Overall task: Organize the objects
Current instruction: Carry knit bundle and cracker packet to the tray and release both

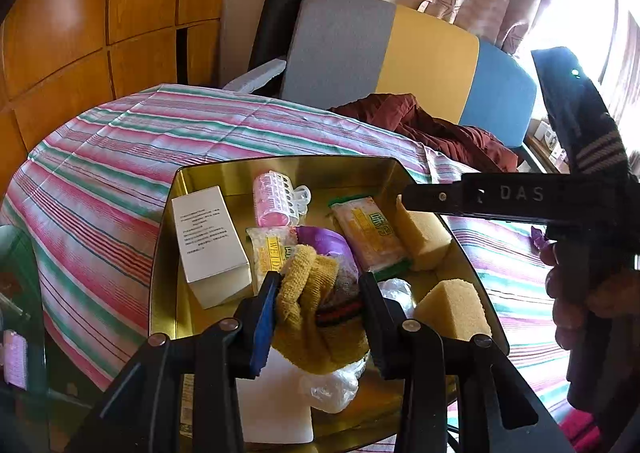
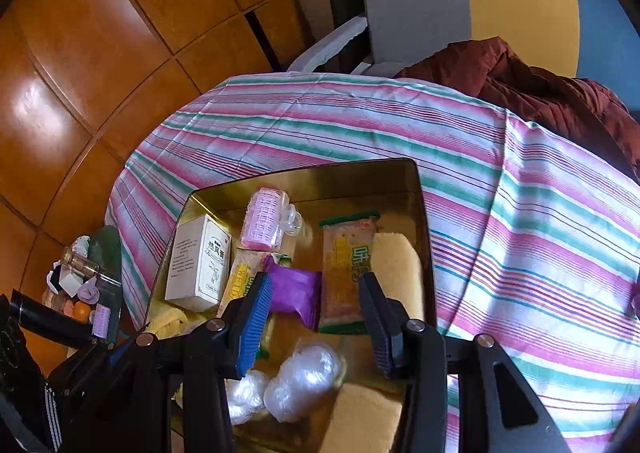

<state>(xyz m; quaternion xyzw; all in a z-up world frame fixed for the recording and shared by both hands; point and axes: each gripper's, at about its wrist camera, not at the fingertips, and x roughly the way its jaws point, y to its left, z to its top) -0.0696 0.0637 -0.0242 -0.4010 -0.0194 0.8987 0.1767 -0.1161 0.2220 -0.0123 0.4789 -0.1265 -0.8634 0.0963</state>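
Note:
A gold tray [image 1: 280,163] [image 2: 320,173] sits on a striped tablecloth. It holds a white box [image 1: 212,241] [image 2: 200,265], a pink hair roller [image 1: 276,201] [image 2: 266,217], a packed sponge [image 1: 368,233] [image 2: 346,273], a purple packet [image 1: 324,239] [image 2: 294,295], yellow sponges [image 1: 424,237] [image 2: 396,265] and crumpled clear plastic [image 2: 304,377]. My left gripper [image 1: 320,285] is shut on a yellow knitted cloth [image 1: 308,293] just above the tray's near side. My right gripper [image 2: 316,281] [image 1: 408,200] hovers over the tray, its jaws apart with nothing held; the purple packet lies below them.
The striped tablecloth [image 2: 500,213] covers the table. A maroon jacket [image 1: 440,129] lies at its far edge before a grey, yellow and blue chair back [image 1: 428,49]. A low side table with small items [image 2: 80,285] stands at the left. Wooden panels [image 1: 100,13] lie behind.

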